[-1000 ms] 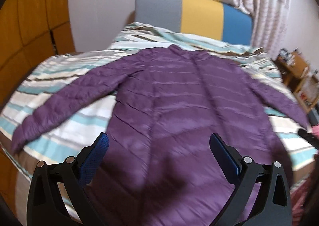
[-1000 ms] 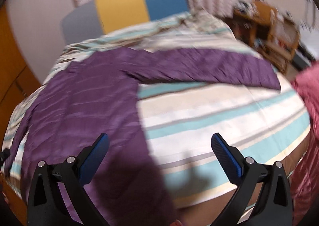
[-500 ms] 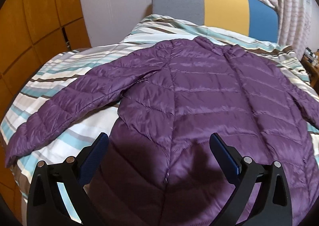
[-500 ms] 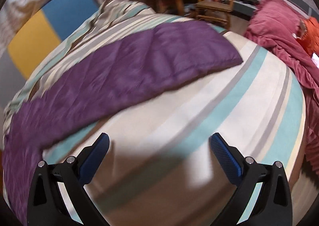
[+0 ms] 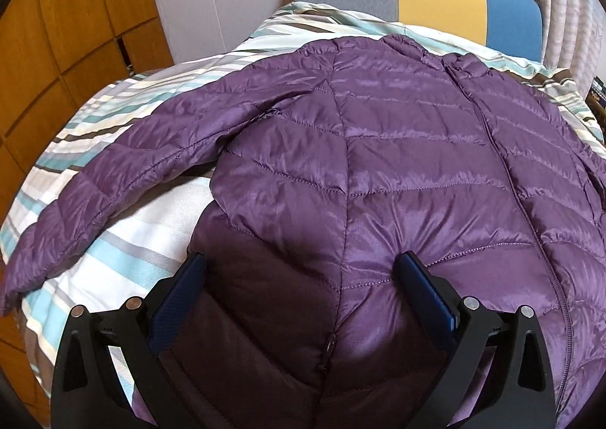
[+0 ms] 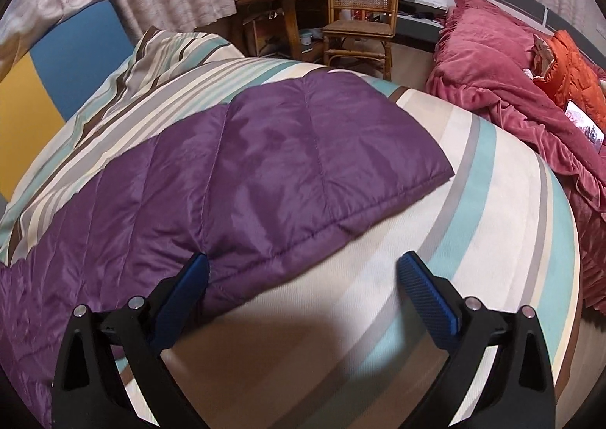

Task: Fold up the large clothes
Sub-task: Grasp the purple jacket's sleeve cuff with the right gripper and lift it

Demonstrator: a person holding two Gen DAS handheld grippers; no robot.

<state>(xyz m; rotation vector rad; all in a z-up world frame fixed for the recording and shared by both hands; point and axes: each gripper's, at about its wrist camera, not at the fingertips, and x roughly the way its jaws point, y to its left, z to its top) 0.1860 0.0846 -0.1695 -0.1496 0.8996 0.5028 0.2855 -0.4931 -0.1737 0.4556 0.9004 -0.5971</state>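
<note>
Both grippers have closed in on the purple jacket (image 5: 378, 171) spread on the striped bed (image 6: 435, 239): left gripper (image 5: 303, 277) agape over its hem, right gripper (image 6: 303, 277) agape beside the sleeve (image 6: 284, 148) running away rightward.

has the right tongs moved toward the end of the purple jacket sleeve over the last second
Yes. The right tongs have swung right and closer along the striped bedspread, from the body of the purple quilted puffer jacket to its sleeve cuff, open.

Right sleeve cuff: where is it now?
Right wrist view: the cuff lies flat on the striped bed, ahead of the open right gripper.
</note>
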